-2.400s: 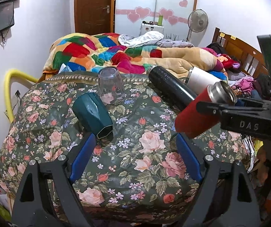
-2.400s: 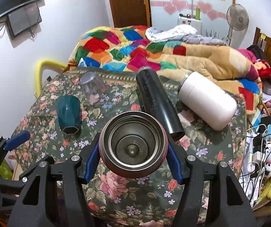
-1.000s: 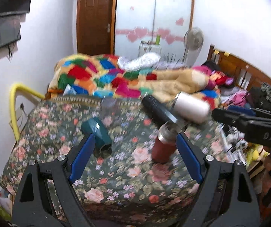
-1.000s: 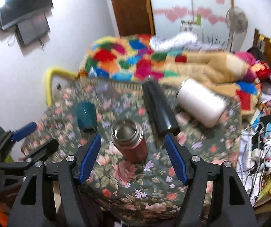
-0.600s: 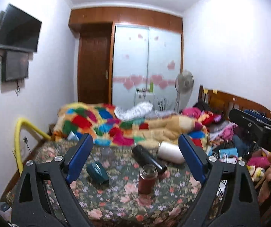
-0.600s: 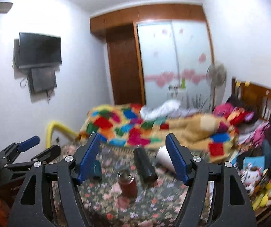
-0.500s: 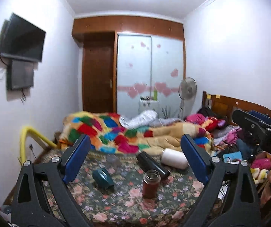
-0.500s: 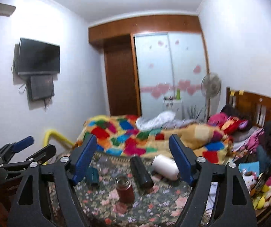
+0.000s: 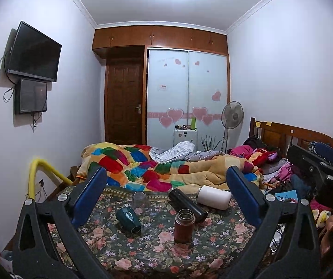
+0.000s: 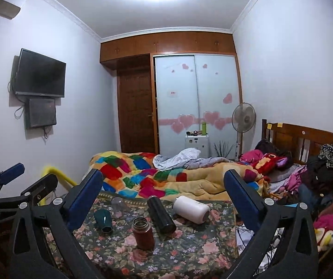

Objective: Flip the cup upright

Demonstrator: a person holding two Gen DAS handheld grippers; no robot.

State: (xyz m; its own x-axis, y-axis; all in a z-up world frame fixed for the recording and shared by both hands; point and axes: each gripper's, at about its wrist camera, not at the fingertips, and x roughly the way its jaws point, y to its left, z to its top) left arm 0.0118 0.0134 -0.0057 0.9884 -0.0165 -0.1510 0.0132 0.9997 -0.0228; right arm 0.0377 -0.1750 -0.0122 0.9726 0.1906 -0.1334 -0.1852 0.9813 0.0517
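Both pairs of blue fingers [image 9: 89,200] stand spread wide with nothing between them: our left gripper [image 9: 166,197] and right gripper [image 10: 161,197] are raised well above the floral cloth [image 10: 189,253] and grasp nothing. Nearest to us on that cloth stands the red cup [image 10: 143,233], mouth up and steady on its base, so we judge the flip done for this one and our job now is to keep clear of it. If we go on, we should lower slowly, approaching each lying vessel from its side and closing across the body rather than the rim. Just beyond the red cup lies the green cup [image 10: 103,220] on its side to the left, and the black flask [image 10: 161,214] to the right, close enough to get nudged. Farther back, the white flask [image 10: 191,208] lies on its side and a clear glass [image 9: 140,201] sits mouth down near the quilt [image 10: 166,176].
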